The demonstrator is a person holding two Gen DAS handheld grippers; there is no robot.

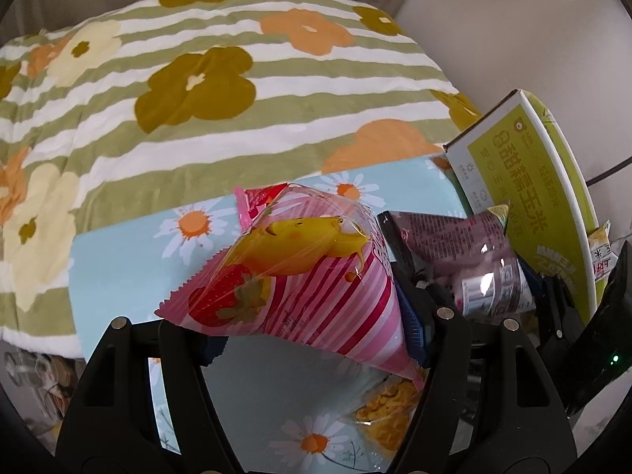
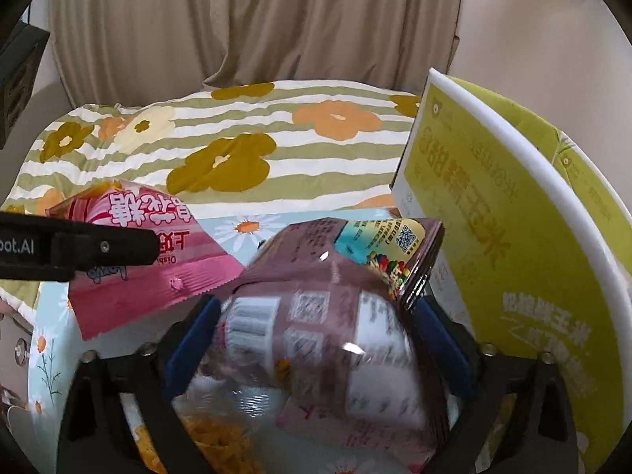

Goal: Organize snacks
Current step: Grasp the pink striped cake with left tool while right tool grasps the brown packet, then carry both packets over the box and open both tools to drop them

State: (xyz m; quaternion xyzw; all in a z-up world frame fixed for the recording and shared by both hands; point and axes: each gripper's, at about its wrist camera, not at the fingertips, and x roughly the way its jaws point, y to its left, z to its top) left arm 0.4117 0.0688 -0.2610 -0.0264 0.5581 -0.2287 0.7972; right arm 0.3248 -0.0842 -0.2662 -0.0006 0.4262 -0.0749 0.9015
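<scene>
A pink striped snack bag (image 1: 308,276) with a strawberry and a yellow cartoon figure hangs between my left gripper's (image 1: 316,335) blue pads, which are shut on its lower part. In the right wrist view the same pink bag (image 2: 138,268) shows at the left, behind a black finger of the left gripper (image 2: 79,252). My right gripper (image 2: 316,339) has its blue pads against both sides of a puffy purple snack bag (image 2: 324,316), blurred here. From the left wrist view the purple bag (image 1: 474,260) sits just right of the pink one.
A green and white carton (image 2: 493,245) stands open at the right, close to the purple bag. Below the grippers a clear bag of yellow snacks (image 1: 391,407) lies on a light blue daisy cloth (image 1: 130,256). A striped floral blanket (image 1: 197,98) and beige curtains (image 2: 276,19) lie beyond.
</scene>
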